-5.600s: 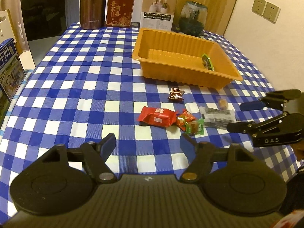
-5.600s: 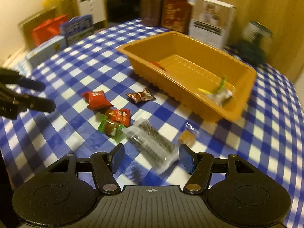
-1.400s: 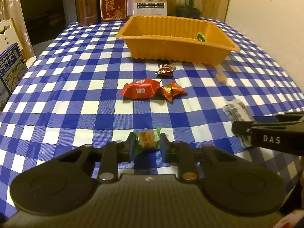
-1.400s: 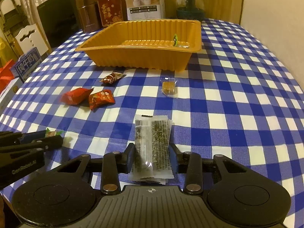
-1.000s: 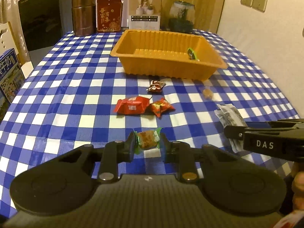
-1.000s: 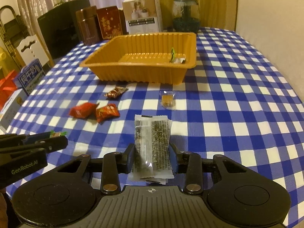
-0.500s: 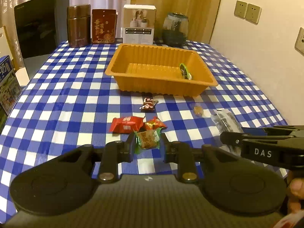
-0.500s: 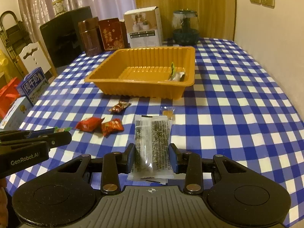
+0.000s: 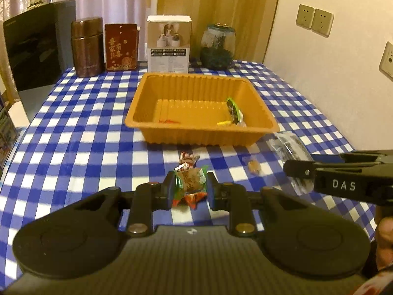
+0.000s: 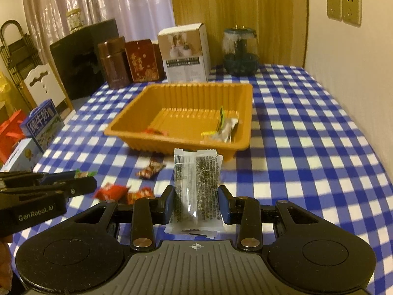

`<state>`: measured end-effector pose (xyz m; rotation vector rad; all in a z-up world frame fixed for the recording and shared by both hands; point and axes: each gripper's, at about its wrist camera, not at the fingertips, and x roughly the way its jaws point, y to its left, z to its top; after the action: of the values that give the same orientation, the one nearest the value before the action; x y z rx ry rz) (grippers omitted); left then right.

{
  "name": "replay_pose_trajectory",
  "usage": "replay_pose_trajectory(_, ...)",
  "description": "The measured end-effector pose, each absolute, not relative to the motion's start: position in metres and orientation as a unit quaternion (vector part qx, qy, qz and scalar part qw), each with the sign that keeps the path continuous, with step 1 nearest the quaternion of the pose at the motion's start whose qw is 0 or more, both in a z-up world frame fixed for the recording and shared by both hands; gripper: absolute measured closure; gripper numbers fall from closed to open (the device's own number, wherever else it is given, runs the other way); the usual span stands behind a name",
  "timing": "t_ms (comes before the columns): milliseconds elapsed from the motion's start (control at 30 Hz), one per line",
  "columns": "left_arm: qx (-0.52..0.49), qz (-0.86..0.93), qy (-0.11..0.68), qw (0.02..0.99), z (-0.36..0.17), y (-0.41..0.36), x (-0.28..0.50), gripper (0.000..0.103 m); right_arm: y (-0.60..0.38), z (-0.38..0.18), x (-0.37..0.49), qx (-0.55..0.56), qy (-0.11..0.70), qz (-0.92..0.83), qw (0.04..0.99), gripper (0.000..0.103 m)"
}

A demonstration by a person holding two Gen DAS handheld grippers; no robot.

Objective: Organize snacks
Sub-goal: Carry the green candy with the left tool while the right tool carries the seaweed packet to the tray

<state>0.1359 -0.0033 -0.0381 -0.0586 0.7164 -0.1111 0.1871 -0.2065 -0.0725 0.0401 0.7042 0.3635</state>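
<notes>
A: Status of grippers w/ ref. to load?

B: Left gripper (image 9: 189, 188) is clamped on a green-ended candy (image 9: 190, 180); candy is pinched between both pads, clear of the checked tablecloth (image 9: 81, 132). Right gripper (image 10: 196, 204) is clamped on a clear seaweed-type packet (image 10: 196, 186); packet is held upright-ish along the fingers, its top end projecting fwd toward the orange tray (image 10: 248, 113).

A: Tray position & contents?

B: Tray is seen ahead of both grippers, approx. mid-table. Inside it, near the right-hand wall, a green-edged wrapper (image 9: 233, 109) and a silvery wrapper (image 10: 227, 127) are seen leaning together; a small red item lies on the tray floor at left, type cannot be told.

A: Loose items on cloth?

B: Brown-and-white twisted candy (image 10: 149, 168) is located just in front of the tray. Red packet (image 10: 110, 191) and a smaller red-orange packet (image 10: 141, 193) are located side by side, nearer the grippers, partly hidden by the right gripper's body. Small amber sweet in clear wrap (image 9: 253, 164) is located to the right, apart from the rest.

A: Background?

B: Brown canister (image 9: 86, 46), dark red box (image 9: 120, 46), white carton (image 9: 168, 44) and glass jar (image 9: 217, 46) are lined up along the far table edge, behind the tray.
</notes>
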Motion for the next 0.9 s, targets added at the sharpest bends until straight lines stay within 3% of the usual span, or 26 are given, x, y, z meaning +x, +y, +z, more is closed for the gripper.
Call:
replay_pose_trajectory(567, -0.034, -0.086, 0.325, 0.941, -0.002, 0.002, 0.232, 0.08, -0.213, -0.028, 0.286, 0.047, 0.325, 0.179, 0.928, 0.065)
replay_pose_trajectory(900, -0.048, -0.088, 0.344, 0.934, -0.008, 0.011, 0.29, 0.08, -0.21, -0.034, 0.342, 0.084, 0.353, 0.185, 0.913, 0.065)
